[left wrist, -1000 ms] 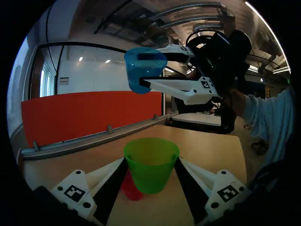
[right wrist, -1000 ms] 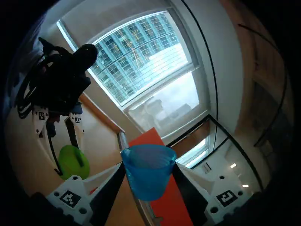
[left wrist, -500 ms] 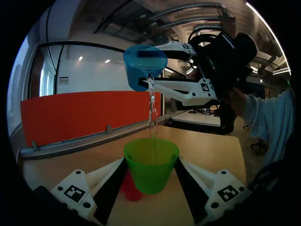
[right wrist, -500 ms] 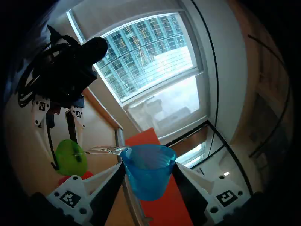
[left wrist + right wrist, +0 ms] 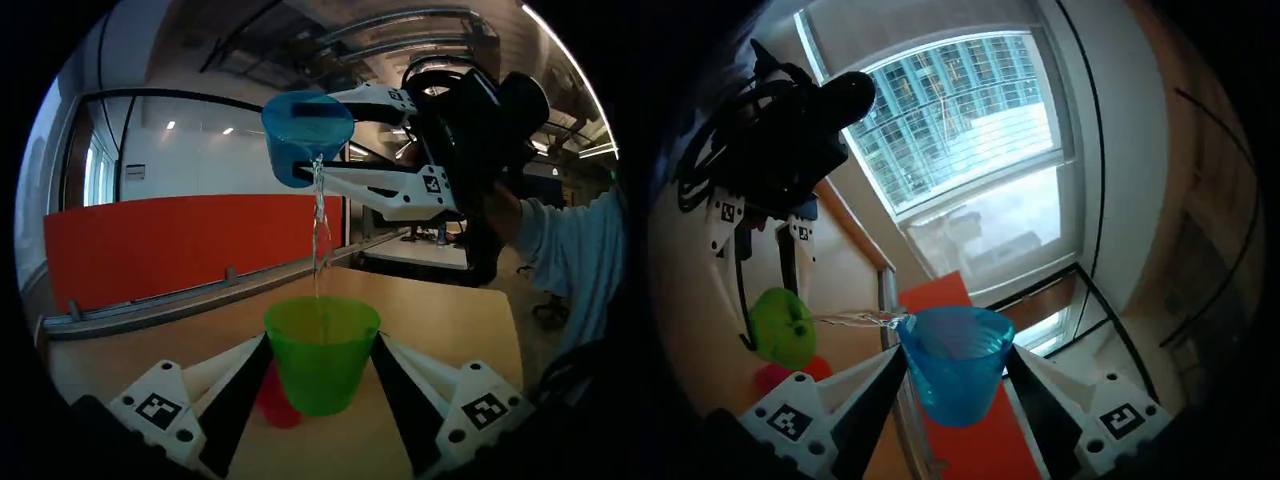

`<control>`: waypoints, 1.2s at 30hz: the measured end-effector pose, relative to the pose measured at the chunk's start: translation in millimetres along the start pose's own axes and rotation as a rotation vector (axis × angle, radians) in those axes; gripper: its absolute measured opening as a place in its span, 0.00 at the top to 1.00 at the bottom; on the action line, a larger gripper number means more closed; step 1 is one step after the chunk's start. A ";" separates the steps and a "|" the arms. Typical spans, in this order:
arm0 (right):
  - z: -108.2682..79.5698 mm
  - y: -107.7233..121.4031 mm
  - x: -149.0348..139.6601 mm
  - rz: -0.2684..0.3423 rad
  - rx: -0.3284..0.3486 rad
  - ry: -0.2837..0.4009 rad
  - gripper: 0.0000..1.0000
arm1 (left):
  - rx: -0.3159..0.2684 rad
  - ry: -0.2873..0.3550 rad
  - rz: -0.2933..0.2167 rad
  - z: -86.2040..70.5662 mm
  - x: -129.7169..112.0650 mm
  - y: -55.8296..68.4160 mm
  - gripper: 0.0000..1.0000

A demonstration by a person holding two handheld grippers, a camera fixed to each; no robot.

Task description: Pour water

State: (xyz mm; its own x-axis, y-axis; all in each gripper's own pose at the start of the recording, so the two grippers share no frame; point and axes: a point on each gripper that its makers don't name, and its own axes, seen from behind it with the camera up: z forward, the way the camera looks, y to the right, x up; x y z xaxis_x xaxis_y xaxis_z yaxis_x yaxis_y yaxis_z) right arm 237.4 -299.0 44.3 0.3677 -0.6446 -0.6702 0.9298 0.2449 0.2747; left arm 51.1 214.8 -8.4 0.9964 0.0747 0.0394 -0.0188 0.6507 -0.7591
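Observation:
My left gripper is shut on an upright green cup held just above the wooden table. Higher up, my right gripper grips a blue cup, tipped on its side over the green one. A thin stream of water falls from the blue cup's rim into the green cup. In the right gripper view, my right gripper is shut on the blue cup, water runs across to the green cup, and the left gripper holds that cup.
A red cup stands on the table just behind and left of the green cup, also seen as the red cup in the right gripper view. An orange partition and a metal rail run along the table's far edge. A person's sleeve is at right.
One second ago the blue cup was tilted with no water falling. It tipped further and the stream began; it keeps flowing now. The green cup has stayed in place.

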 end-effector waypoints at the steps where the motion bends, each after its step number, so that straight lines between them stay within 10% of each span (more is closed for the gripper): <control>1: -0.1 0.5 0.1 -0.004 -0.001 0.000 0.12 | 0.001 0.000 0.001 0.0 0.1 -0.2 0.15; 36: 1.2 14.1 3.9 -0.171 -0.020 -0.004 0.12 | 0.000 0.009 0.007 1.7 4.5 0.2 0.15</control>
State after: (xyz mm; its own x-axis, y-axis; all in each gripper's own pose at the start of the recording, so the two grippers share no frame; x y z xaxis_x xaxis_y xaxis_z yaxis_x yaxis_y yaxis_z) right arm 251.9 -298.9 46.4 0.2041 -0.6810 -0.7033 0.9789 0.1459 0.1428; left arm 55.5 216.5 -7.3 0.9970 0.0723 0.0280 -0.0258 0.6502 -0.7593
